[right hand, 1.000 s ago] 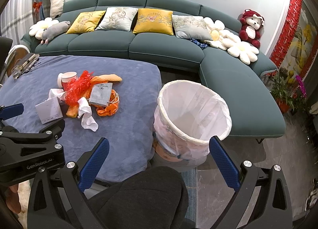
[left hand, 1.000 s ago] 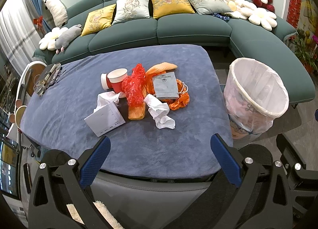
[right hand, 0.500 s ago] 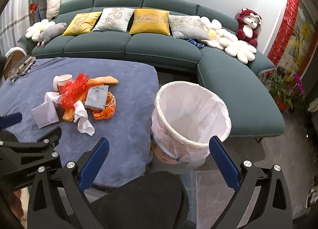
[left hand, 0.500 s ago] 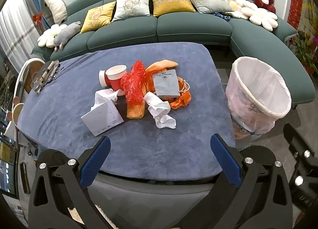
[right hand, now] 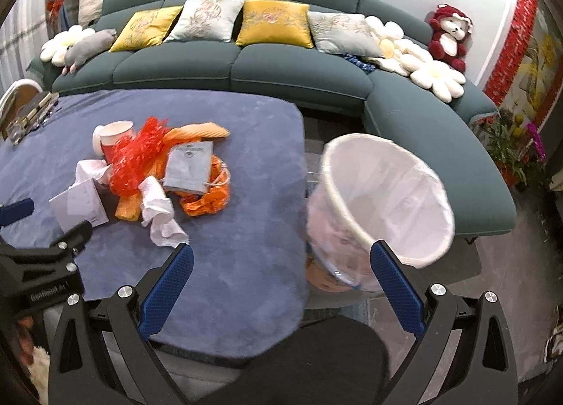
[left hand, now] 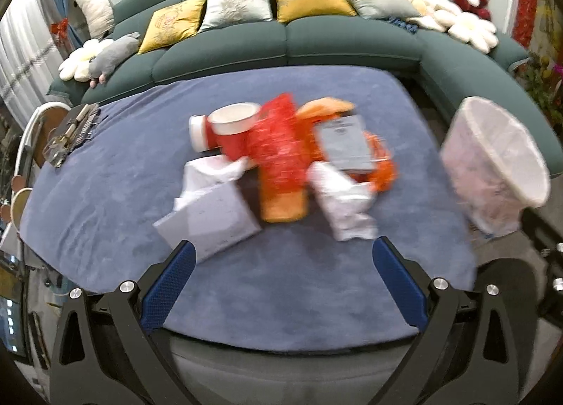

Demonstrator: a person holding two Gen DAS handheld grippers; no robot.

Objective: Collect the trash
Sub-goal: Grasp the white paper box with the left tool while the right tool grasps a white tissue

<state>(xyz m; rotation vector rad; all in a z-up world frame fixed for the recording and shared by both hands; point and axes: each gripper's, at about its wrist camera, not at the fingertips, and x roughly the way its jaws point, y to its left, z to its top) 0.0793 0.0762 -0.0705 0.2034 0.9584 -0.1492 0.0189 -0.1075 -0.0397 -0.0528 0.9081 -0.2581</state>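
With both sets of jaws spread wide and carrying nothing, the left gripper point(left hand: 279, 254) is hanging over the near worktop point(left hand: 281, 299), facing the trash pile point(left hand: 281, 162). Looks like the reach-in step; next it's needing to close on the crumpled tissue point(left hand: 346, 208), with the bin point(right hand: 383, 194) waiting beside the right gripper point(right hand: 281, 257).

The left tool point(right hand: 21, 225) body reads "GenRobot.AI"; other print is illegible.

Left gripper point(left hand: 279, 259) and right gripper point(right hand: 281, 259) with black angular frames, blue textured pads point(left hand: 165, 287), silver screws, white "GenRobot.AI" lettering on the left gripper's side
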